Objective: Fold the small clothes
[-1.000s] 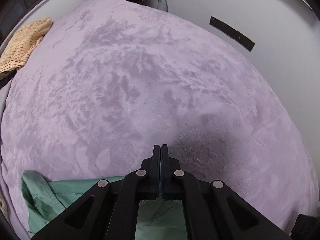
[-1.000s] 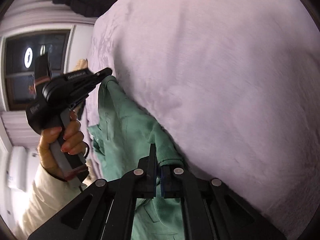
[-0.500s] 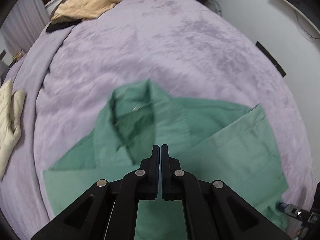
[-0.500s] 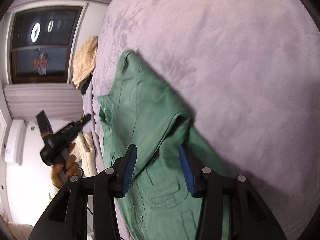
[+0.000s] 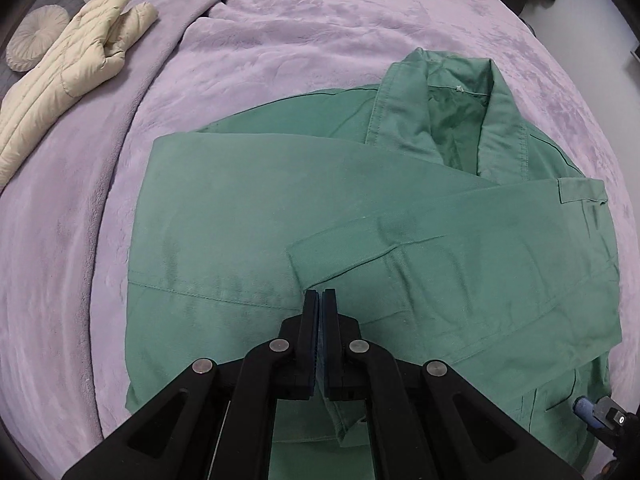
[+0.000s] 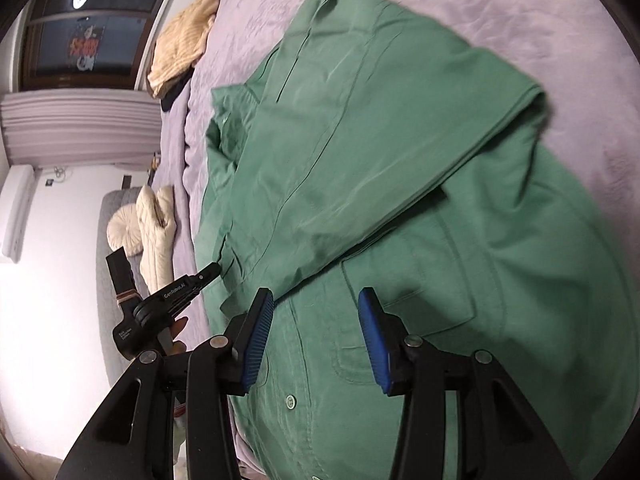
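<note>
A green collared shirt [image 5: 360, 208] lies flat on the purple bed cover [image 5: 280, 32], collar at the far right, both sleeves folded across the body. It also shows in the right wrist view [image 6: 380, 160], with a chest pocket and buttons near the front. My left gripper [image 5: 319, 294] is shut and empty, hovering over the shirt's lower part beside a sleeve cuff. My right gripper [image 6: 316, 300] is open and empty, just above the shirt's front near the pocket. The left gripper also shows in the right wrist view [image 6: 208, 272], at the shirt's left edge.
A cream quilted jacket [image 5: 68, 64] lies at the bed's left side, with a round cushion [image 5: 32, 36] behind it. A yellow striped garment [image 6: 184, 44] lies at the bed's far end. A dark window and white wall stand beyond the bed.
Both grippers let go of the shirt, which now lies flat on the bed with its sleeves folded in. The right gripper opened and both pulled back above the shirt.
</note>
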A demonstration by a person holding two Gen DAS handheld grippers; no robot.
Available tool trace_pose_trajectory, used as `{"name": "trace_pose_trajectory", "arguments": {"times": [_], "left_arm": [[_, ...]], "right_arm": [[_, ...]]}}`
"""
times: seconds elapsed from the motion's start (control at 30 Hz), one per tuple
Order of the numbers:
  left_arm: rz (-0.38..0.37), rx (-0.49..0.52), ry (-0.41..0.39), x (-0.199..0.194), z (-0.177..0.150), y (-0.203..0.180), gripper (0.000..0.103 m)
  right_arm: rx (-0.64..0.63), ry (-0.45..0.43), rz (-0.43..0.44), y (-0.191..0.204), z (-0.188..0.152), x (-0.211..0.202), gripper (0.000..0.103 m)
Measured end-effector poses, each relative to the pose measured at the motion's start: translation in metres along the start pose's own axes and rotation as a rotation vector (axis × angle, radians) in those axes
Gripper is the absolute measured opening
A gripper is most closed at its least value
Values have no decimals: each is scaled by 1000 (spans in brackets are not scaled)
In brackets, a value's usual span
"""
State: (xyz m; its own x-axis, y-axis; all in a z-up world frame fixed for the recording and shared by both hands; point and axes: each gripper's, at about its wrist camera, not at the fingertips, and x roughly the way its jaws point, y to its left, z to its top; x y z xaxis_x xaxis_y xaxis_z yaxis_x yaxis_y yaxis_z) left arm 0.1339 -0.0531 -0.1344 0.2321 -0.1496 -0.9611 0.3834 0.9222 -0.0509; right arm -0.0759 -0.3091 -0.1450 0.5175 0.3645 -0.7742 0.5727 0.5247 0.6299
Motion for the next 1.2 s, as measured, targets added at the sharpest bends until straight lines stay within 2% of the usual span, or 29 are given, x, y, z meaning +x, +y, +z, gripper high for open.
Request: {"name": "trace_pose_trajectory", "arguments": {"times": [0.07,0.1,0.17,0.3,0.4,0.47,0.53,0.57,0.6,0.63,0.67,0.73,0.83,0.93,1.0,1.1,1.2], "left_arm": [[0,-30,7,-1,-2,7,98],[4,-35,-13,-2,-2,11,102],[-7,-28,-21,-1,-3,12,102],[18,-40,-25,4,1,14,102],[-51,-67,16,21,13,19,102],[-114,-78,53,36,23,20,102],[-131,-65,61,50,32,14,92],[-128,-49,65,56,35,10,75],[-126,-33,61,56,39,4,44],[-146,-18,58,57,44,-1,25],[-155,-12,53,55,49,-5,24],[-182,35,-25,40,62,-14,23],[-170,103,-91,32,84,-24,23],[-111,125,-47,52,94,-25,24],[-65,137,-6,56,83,-11,24],[-81,141,7,45,59,8,24],[-66,157,15,41,49,16,24]], "right_arm": [[-15,17,-9,8,-1,8,55],[-22,25,-14,11,-3,12,56],[-34,35,-19,17,-4,18,56],[-49,60,-25,27,-11,30,56],[-61,74,-30,33,-15,36,56],[-64,79,-35,36,-17,41,56],[-60,78,-41,35,-18,43,56],[-56,78,-44,34,-19,43,56],[-51,77,-46,33,-19,43,56],[-48,77,-48,32,-20,43,56],[-46,76,-50,32,-20,43,56],[-54,68,-57,34,-19,40,56],[-66,41,-67,35,-11,34,56],[-62,20,-84,32,-1,29,56],[-70,4,-110,32,5,21,56],[-94,-31,-144,32,14,5,56],[-116,-72,-186,29,32,-10,56]]}}
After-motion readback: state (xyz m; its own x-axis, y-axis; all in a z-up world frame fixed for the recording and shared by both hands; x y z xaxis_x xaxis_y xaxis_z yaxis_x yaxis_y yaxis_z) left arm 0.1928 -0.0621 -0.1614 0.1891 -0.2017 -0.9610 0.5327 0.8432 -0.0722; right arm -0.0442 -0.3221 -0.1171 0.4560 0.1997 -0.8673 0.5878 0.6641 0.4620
